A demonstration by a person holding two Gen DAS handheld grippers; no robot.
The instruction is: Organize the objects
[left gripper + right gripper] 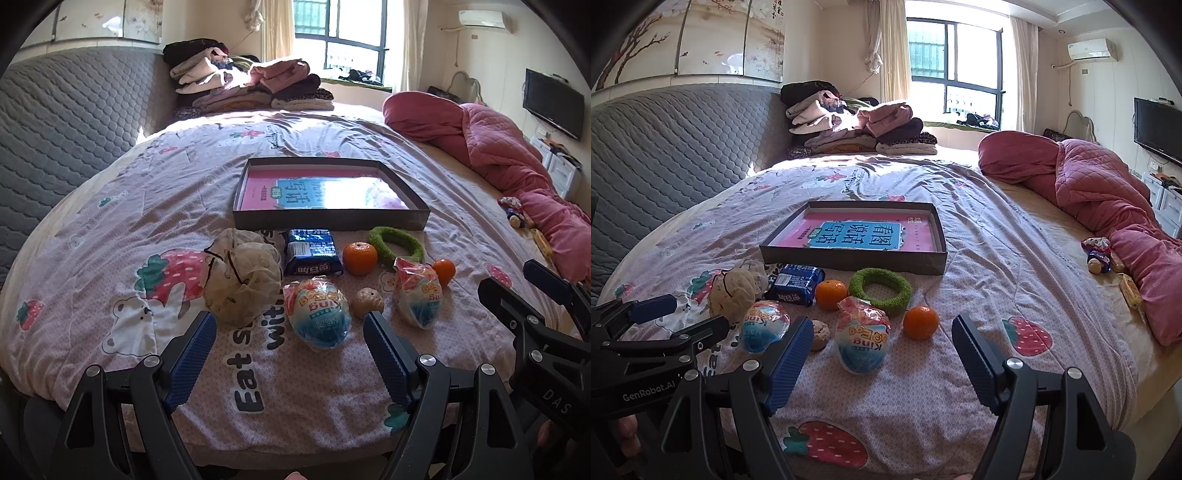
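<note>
We hold two grippers low over the near edge of a bed (pixel 110 206) covered in a pink sheet printed with strawberries and bears. The left gripper (pixel 290 325) has its blue-padded jaws spread wide and holds nothing; the right gripper (pixel 882 330) is likewise wide apart and empty.

A cluster of small things lies on the sheet just beyond the fingertips. In the left wrist view, from left to right in the near row: a beige mesh bath pouf (pixel 242 277), a plastic-wrapped toy egg (pixel 319 315), a small brown walnut-like ball (pixel 367 302) and a second wrapped toy egg (pixel 417 295), with a small orange (pixel 444 271) just beyond it at the right. In the row behind: a dark blue snack packet (pixel 312 253), a larger orange (pixel 359 257) and a green fuzzy ring (pixel 397 244).

Farther away, just beyond the packet and the ring, sits a shallow dark cardboard box tray (pixel 332 218) holding a pink and blue booklet (pixel 295 192) with Chinese characters.

At the far end of the bed is a pile of folded clothes (pixel 243 83), and a rumpled pink quilt (pixel 498 147) runs down the right side.
</note>
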